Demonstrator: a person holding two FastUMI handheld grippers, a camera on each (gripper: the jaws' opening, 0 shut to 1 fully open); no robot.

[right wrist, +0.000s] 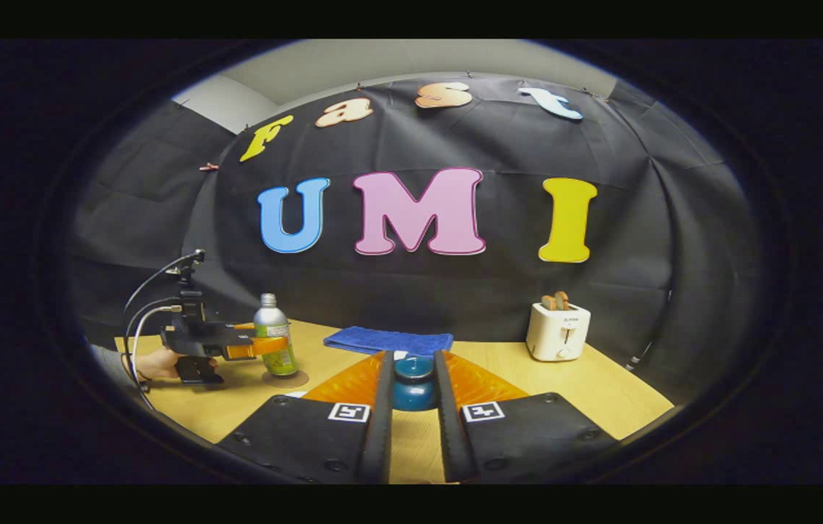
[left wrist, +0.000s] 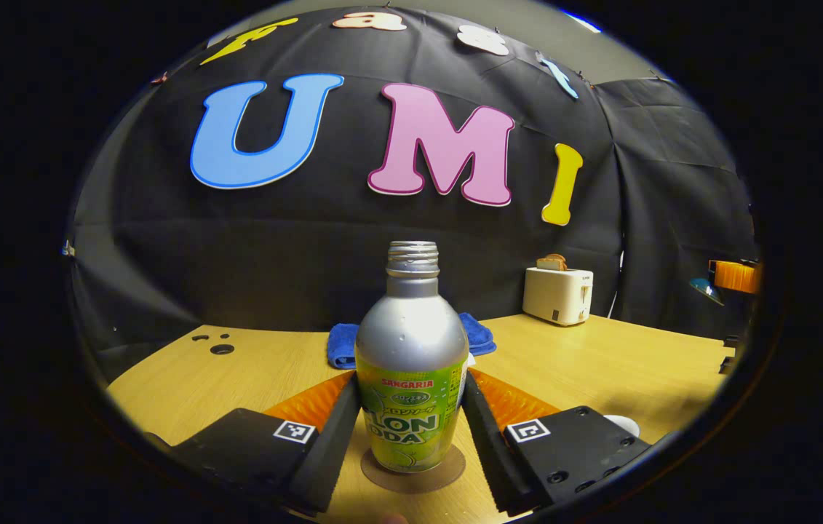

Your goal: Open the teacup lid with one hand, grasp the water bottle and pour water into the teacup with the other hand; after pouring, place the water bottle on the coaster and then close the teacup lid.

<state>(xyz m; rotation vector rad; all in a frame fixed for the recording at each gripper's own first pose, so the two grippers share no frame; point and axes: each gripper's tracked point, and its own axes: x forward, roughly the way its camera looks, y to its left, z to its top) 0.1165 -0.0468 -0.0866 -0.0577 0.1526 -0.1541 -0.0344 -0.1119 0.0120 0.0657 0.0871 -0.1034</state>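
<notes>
A silver water bottle [left wrist: 411, 342] with a green label and no cap stands upright on a round brown coaster [left wrist: 447, 473]. My left gripper [left wrist: 411, 378] is shut on it, one pad against each side of the label. The right gripper view shows the same bottle [right wrist: 271, 320], coaster [right wrist: 300, 380] and left gripper [right wrist: 265, 348] at the far left, with a hand [right wrist: 156, 362] holding the gripper. My right gripper [right wrist: 413, 356] is shut on the round knob of the teal teacup lid [right wrist: 413, 366]. The teal teacup [right wrist: 413, 397] sits right below; whether the lid rests on it is hidden.
A folded blue towel [right wrist: 389, 340] lies at the back of the wooden table [right wrist: 600, 393], behind bottle and cup. A white toaster [right wrist: 558, 331] with bread stands back right. Small holes [left wrist: 222, 348] mark the table's left part. A white object [left wrist: 626, 423] lies beside my left gripper's right finger.
</notes>
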